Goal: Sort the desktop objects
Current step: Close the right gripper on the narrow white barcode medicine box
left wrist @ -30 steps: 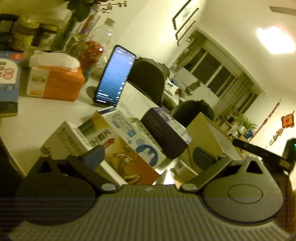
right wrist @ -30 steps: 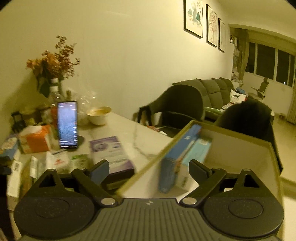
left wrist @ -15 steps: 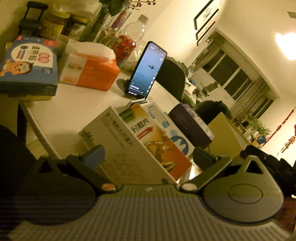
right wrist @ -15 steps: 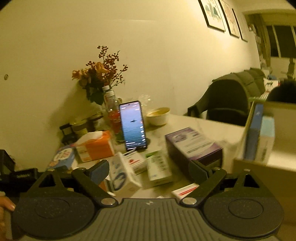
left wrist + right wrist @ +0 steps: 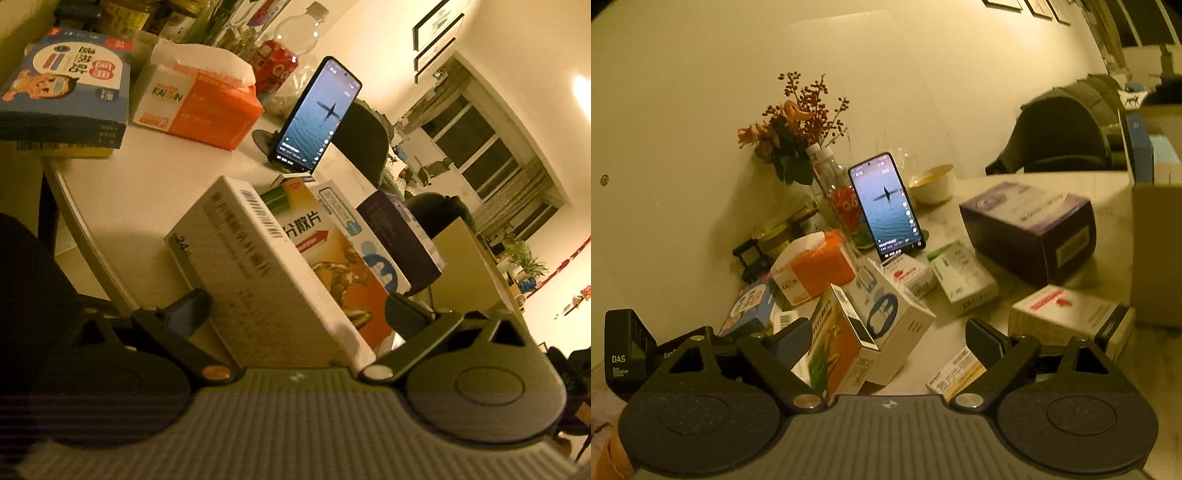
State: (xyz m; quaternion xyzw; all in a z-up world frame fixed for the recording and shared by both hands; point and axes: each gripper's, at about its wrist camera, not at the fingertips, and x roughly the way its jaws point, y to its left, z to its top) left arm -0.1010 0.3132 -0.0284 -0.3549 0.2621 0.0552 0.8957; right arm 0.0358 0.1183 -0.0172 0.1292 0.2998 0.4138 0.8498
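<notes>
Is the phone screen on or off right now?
On. The phone stands propped on its stand, its screen lit with a water scene and text; the left wrist view shows the same.

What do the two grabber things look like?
Both are dark grey. The left gripper has two round discs at its base, slanted arms with shiny pivot pins, a ribbed body and a blue pad on one finger. The right gripper matches it, with speckled discs, silver pins, a small logo in the middle and a ridged pad on one finger. No cables or sleeves show.

A home living room: sofa (image 5: pixel 1082 122), framed pictures (image 5: pixel 439 40), flowers (image 5: pixel 792 129)
</notes>
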